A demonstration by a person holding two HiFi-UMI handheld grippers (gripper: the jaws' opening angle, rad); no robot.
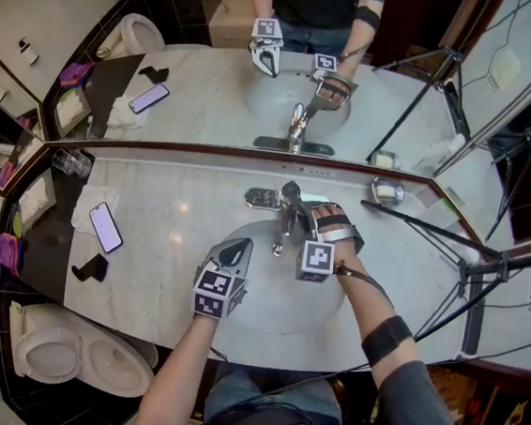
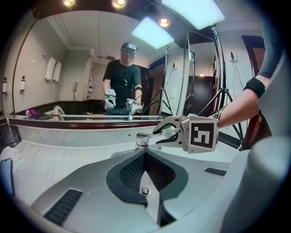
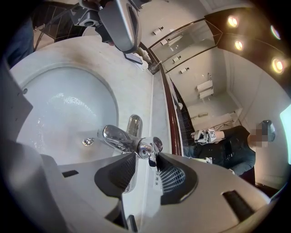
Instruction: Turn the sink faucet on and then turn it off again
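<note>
The chrome faucet [image 1: 289, 217] stands at the back rim of the white basin [image 1: 264, 315]. My right gripper [image 1: 304, 209] reaches in from the right and is shut on the faucet handle [image 3: 150, 146], whose end sits between the two pads. The spout [image 3: 116, 136] points out over the basin toward the drain [image 3: 87, 142]. In the left gripper view the right gripper [image 2: 158, 136] shows with one jaw over the handle [image 2: 144, 136] and one under it. My left gripper [image 1: 239, 247] is shut and holds nothing. It hangs over the basin's left half, apart from the faucet.
A phone [image 1: 105, 227], a black item [image 1: 90, 267] and drinking glasses [image 1: 71, 162] lie on the marble counter to the left. At the right are a small round dish [image 1: 387, 191] and tripod legs [image 1: 433, 234]. A mirror runs behind the faucet. A toilet [image 1: 71, 356] stands at lower left.
</note>
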